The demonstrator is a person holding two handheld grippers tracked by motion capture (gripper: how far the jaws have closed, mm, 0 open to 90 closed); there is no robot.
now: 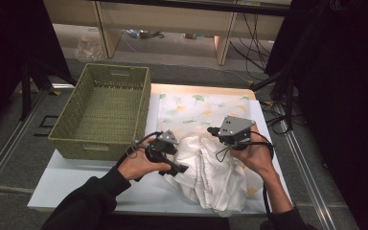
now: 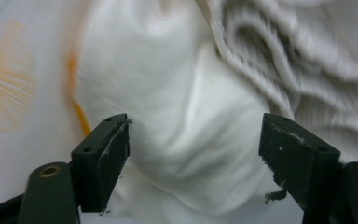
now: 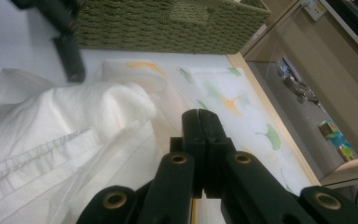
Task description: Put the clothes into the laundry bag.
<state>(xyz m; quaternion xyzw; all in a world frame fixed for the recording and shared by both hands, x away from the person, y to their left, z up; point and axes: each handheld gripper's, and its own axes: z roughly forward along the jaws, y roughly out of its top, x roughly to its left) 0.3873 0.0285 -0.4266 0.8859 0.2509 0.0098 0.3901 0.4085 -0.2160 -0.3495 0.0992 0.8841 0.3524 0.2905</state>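
A crumpled white garment [image 1: 211, 172] with a gathered elastic edge lies on a leaf-printed cloth [image 1: 196, 108] spread over the table. My left gripper [image 1: 175, 165] sits at the garment's left edge. In the left gripper view it [image 2: 193, 140] stands open, its jaws wide apart, with a fold of the white garment [image 2: 182, 93] between and beyond them and no pad pressing on it. My right gripper [image 1: 212, 130] hovers at the garment's far right side. In the right gripper view its jaws [image 3: 200, 121] are shut together just above the garment [image 3: 60, 126], and I see nothing between them.
An empty green woven basket [image 1: 91, 146] stands at the table's left, close to my left hand. The white table [image 1: 76, 182] shows bare in front of it. Beyond the table's far edge are wooden shelf legs and cables on the floor.
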